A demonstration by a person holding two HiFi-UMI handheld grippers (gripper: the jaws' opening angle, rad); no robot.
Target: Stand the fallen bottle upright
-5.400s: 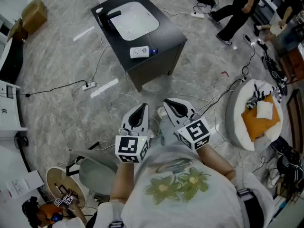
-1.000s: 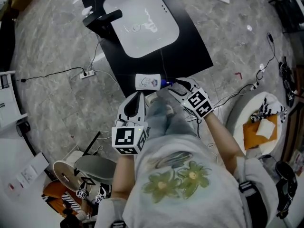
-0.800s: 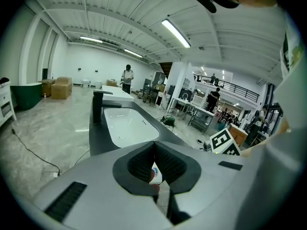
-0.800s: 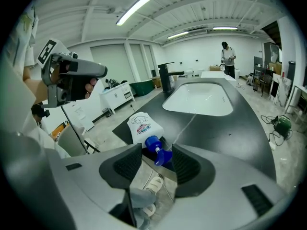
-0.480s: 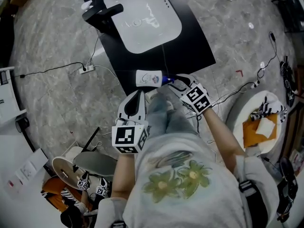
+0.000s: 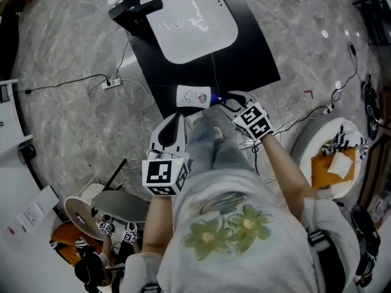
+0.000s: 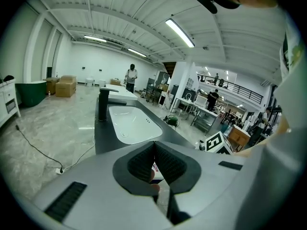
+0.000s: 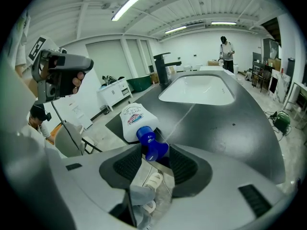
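The white bottle (image 6: 193, 96) with a blue cap lies on its side at the near edge of the black counter (image 6: 247, 57), cap pointing right. My right gripper (image 6: 225, 98) has reached that cap. In the right gripper view the blue cap (image 8: 151, 143) sits between the fingertips of the right gripper (image 8: 156, 151), whose jaws stand only a cap's width apart, against its sides. The bottle body (image 8: 134, 120) still rests flat on the counter. My left gripper (image 6: 175, 122) hangs below the counter edge, shut and empty (image 7: 154, 145).
A white sink (image 6: 186, 18) and black faucet (image 6: 135, 9) fill the counter's far part. Cables and a power strip (image 6: 111, 84) lie on the floor to the left. A round white seat with an orange cushion (image 6: 330, 160) stands right; a stool (image 6: 119, 206) sits near left.
Over the last second my right gripper has slid forward until its fingertips reach the bottle's blue cap. The bottle has stayed flat. My left gripper has hardly moved.
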